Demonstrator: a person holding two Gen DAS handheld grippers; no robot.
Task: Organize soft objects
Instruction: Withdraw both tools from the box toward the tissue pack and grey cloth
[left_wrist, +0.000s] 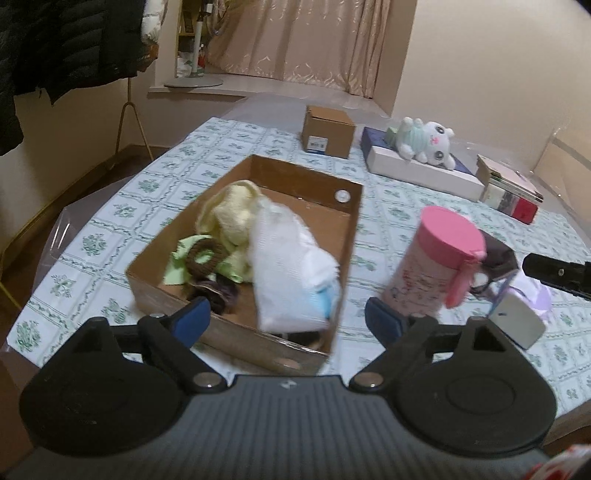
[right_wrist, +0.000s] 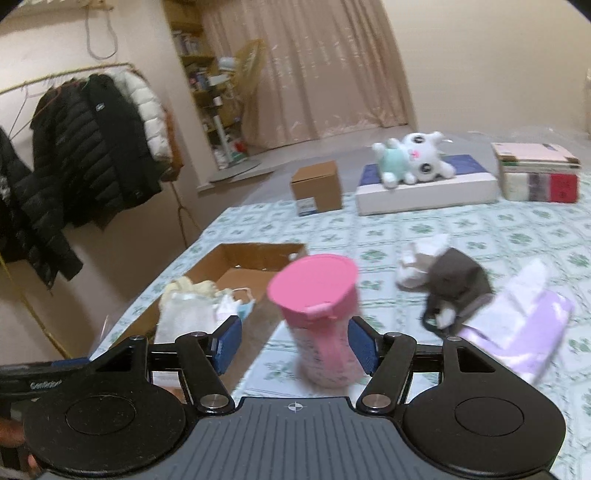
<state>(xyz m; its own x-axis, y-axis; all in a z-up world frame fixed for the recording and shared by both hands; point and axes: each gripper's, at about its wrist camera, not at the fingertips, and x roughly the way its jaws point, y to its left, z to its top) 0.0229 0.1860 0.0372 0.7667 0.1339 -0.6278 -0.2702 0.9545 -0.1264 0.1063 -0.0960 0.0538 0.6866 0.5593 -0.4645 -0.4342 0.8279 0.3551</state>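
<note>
Our right tongs (right_wrist: 293, 341) stand wide open, gripping nothing, with the pink-lidded bottle (right_wrist: 321, 317) upright between their pads, nearer the right pad. The loose soft things lie beyond and to the right: a dark mask (right_wrist: 458, 288), then a lilac cloth (right_wrist: 524, 325), toward the bed's (right_wrist: 369, 236) right edge. Our left tongs (left_wrist: 286, 319), also open and empty, hang over the near end of the cardboard box (left_wrist: 354, 236), already holding cloths. The right hand is nearer the mask, we judge.

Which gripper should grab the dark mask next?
Right. The dark mask lies just ahead-right of the open right gripper, though the pink bottle stands between its fingers. The left gripper hangs over the cardboard box.
</note>
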